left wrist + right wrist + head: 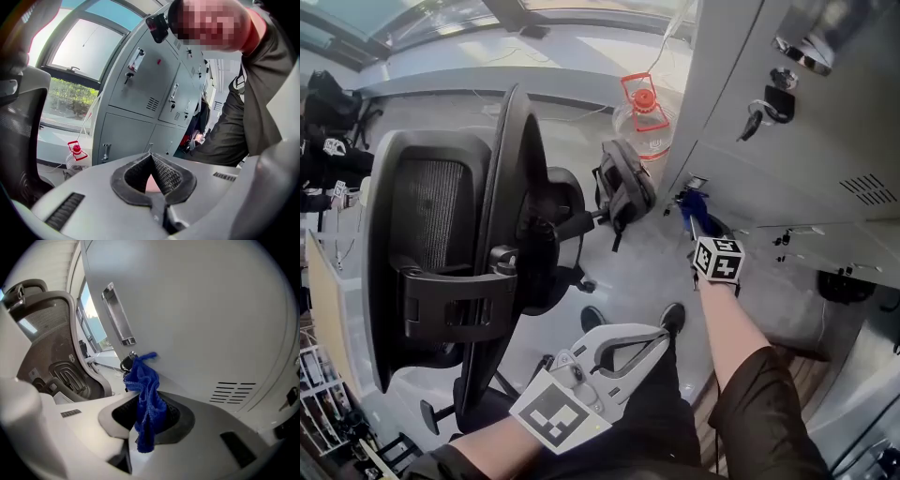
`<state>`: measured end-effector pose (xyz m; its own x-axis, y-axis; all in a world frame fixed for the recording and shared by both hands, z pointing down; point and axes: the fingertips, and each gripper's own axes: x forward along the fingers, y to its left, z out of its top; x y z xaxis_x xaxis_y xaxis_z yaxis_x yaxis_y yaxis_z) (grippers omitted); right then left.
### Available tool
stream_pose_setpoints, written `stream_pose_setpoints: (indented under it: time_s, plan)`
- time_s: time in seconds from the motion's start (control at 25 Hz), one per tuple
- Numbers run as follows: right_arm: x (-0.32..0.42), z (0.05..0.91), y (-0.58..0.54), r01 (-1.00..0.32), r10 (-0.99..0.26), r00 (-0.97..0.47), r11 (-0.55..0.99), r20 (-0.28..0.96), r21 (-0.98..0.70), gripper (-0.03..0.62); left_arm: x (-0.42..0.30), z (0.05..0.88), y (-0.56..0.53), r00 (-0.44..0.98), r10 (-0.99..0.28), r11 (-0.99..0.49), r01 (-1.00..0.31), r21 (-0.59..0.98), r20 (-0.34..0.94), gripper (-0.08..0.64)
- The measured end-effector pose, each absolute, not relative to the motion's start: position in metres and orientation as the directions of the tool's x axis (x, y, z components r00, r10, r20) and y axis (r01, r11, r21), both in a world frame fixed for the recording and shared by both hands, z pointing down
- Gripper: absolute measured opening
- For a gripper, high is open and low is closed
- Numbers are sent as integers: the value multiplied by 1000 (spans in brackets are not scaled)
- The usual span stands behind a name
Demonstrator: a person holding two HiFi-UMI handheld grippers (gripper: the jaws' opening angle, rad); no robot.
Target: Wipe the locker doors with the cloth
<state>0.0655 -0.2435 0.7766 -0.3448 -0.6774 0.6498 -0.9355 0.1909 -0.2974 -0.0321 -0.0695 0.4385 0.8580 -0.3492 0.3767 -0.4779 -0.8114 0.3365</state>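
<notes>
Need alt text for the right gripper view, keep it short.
The right tool is shut on a blue cloth, held up at a grey locker door just below its metal handle, beside the lock. An office chair stands at left; vent slots show at the door's lower right.

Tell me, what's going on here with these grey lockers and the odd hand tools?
A person is cleaning lockers with a handheld gripper in each hand. The right gripper has its jaws shut on a blue cloth, held up to a grey locker door just below its handle; the cloth appears to touch the door. The left gripper is held low by the person's lap, jaws together on nothing. An office chair stands to the left.
</notes>
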Motion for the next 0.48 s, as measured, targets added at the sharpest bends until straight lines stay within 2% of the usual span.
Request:
stream_pose_setpoints:
  time_s: [0.2,0.48]
  plan:
    - [46,786,-265,-934,-673,-346,182,654,-308,77,-46,449,-69,841,-359,-792,-504,345,405,6]
    - [75,776,-269,-921,-709,-326,89,625,-379,77,-40,448,-74,847,-364,-790,-501,354,387,8]
